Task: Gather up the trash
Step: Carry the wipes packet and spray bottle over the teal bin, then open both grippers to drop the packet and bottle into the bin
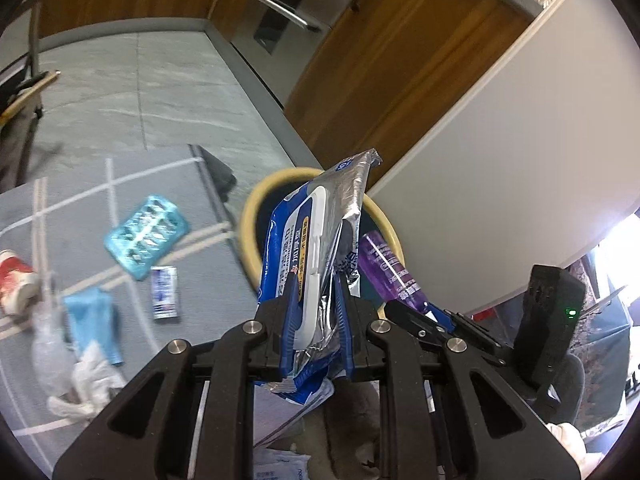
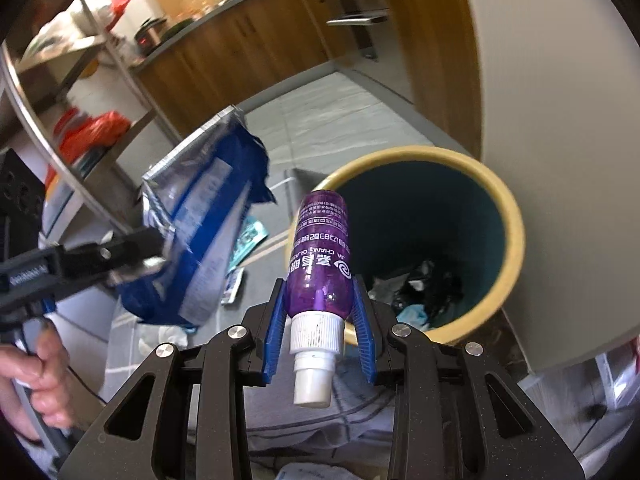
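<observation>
While my left gripper [image 1: 314,312] clamps the crumpled blue-and-silver foil wipes pack [image 1: 316,256], my right gripper [image 2: 320,320] pinches the purple plastic spray bottle [image 2: 320,256] near the yellow-rimmed teal bin's rim [image 2: 516,232], both poised, I judge, for dropping in.

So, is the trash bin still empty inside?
No, the trash bin already holds crumpled dark and light scraps at its bottom.

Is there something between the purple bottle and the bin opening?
Nothing visible does. The right gripper holds the bottle just before the bin, whose mouth is open. The wipes pack in the left gripper is off to the side.
</observation>
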